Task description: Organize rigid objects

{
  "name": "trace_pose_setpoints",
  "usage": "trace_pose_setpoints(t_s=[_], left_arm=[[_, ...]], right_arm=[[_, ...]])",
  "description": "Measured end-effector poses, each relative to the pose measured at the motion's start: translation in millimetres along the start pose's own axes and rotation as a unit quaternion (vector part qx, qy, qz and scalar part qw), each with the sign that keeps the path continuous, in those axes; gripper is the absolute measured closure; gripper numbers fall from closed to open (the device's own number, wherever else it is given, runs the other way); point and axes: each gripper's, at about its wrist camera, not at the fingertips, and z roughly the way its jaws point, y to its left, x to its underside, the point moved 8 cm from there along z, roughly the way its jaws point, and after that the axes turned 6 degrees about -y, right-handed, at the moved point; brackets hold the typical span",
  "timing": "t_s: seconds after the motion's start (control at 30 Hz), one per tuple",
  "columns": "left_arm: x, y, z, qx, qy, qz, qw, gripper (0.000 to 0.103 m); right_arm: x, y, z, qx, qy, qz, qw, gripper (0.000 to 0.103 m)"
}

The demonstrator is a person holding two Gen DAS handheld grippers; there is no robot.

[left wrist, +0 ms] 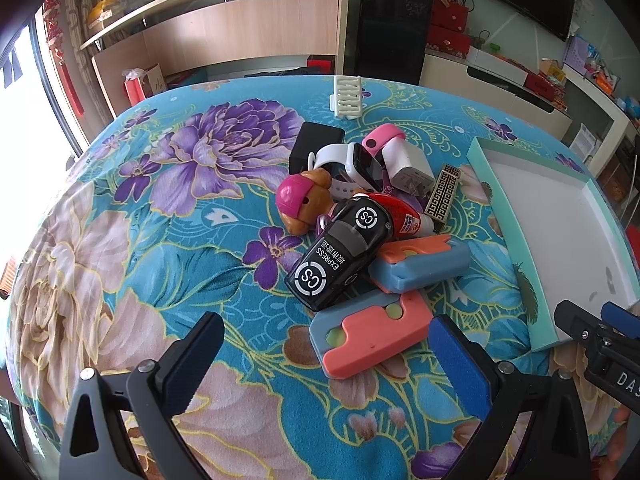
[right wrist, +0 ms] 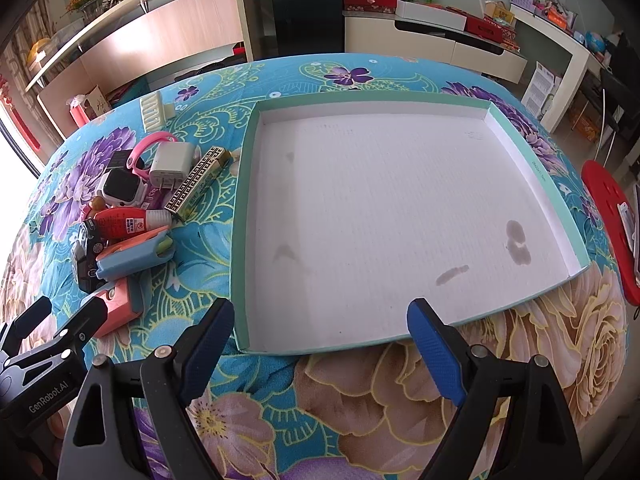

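Left gripper (left wrist: 326,354) fingers spread over toy pile (left wrist: 352,216), right gripper (right wrist: 320,334) likewise open, seemingly above tray (right wrist: 240,216)

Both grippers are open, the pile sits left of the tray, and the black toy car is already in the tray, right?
Not quite. The black toy car is not in the tray; it lies on the pile, as the left wrist view shows. The right wrist view shows the tray holding nothing. Left gripper and right gripper are open.
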Motion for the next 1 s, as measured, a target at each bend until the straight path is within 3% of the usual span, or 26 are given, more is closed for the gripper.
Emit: trace_pose_setpoints(t_s=[1.0], left_arm=[[1.4, -1.0, 0.6, 0.003, 0.003, -0.003, 1.0000, 0.000]], right_arm=[[1.2, -0.2, 1.7, 0.000, 0.001, 0.000, 1.000, 0.014]])
